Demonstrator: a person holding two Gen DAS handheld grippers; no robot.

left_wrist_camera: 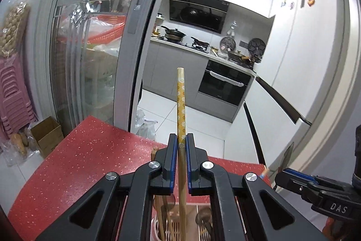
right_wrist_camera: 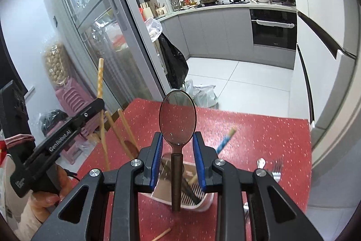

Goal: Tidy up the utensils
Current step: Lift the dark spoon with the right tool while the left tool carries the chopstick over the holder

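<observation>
gripping a chopstick (left_wrist_camera: 181,105) in left gripper (left_wrist_camera: 179,146); right gripper (right_wrist_camera: 177,146) holds spoon (right_wrist_camera: 177,119).

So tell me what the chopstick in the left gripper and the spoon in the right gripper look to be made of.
The chopstick looks like bamboo or wood: a pale matte shaft, with its upper part covered in a yellow printed flower pattern. The spoon is dark brown with a glossy bowl that catches light spots; this suggests lacquered wood or plastic, and the pictures cannot settle which.

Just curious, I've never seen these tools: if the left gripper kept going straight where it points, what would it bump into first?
Nothing close, seemingly. Beyond the left gripper and its chopstick lies open floor, then the oven; depth is uncertain.
</observation>
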